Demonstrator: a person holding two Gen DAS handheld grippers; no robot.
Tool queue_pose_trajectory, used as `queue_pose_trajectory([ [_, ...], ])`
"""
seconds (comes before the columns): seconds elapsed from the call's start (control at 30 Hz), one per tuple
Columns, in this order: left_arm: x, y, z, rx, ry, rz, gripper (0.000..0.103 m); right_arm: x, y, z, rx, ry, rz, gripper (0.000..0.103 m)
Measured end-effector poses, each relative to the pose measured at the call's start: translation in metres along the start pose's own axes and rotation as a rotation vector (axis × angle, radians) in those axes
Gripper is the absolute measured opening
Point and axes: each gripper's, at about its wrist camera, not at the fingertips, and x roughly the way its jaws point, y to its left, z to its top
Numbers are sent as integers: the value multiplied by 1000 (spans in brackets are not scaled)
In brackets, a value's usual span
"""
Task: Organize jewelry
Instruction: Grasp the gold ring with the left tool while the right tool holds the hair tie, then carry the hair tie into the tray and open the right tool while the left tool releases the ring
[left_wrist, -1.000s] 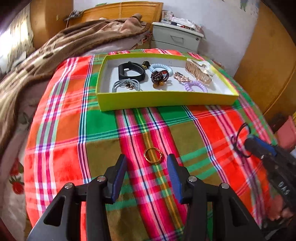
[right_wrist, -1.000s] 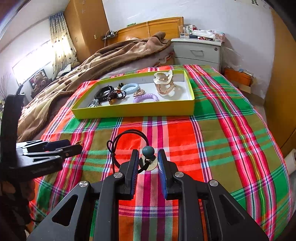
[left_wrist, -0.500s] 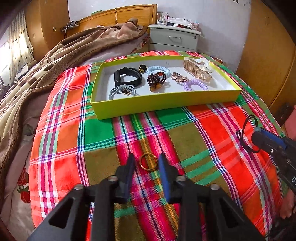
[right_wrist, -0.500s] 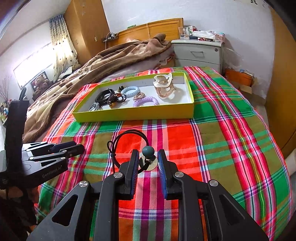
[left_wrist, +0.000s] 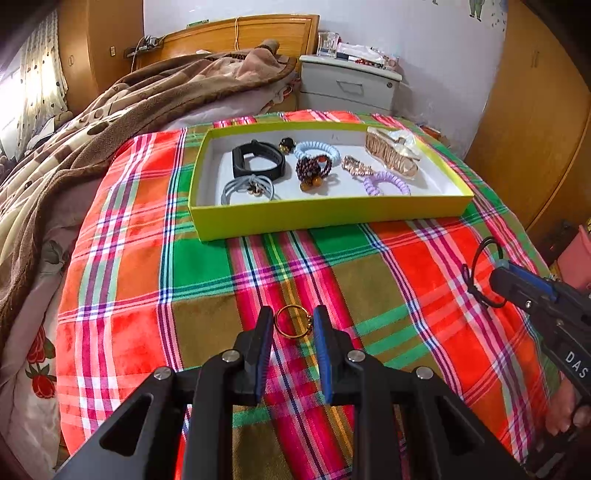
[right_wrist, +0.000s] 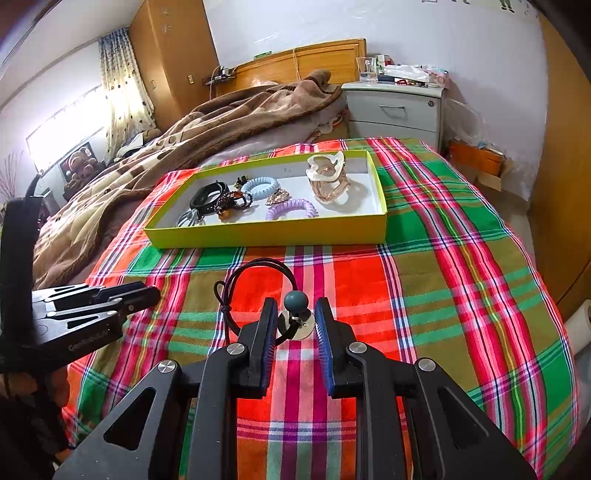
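Pinching the gold ring (left_wrist: 292, 326) at its two sides, the left claw (left_wrist: 292, 334) has it just off the plaid bed (left_wrist: 129, 280). The right claw (right_wrist: 295, 325) is closed on a black cord necklace's (right_wrist: 255, 266) disc. The tray (left_wrist: 332, 218) lies straight ahead of both, nearer the right.

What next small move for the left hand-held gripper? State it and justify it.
Probably lift it slightly off the plaid cloth. The left hand-held gripper has its blue pads against both sides of the thin gold metal ring, and the yellow-green cardboard tray waits ahead.
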Motion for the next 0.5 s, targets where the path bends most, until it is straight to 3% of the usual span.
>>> queue_pose_trajectory([
  [0.5,-40,0,13,13,-125,-41,23,-7,-2,17,-11,-40,-21,21],
])
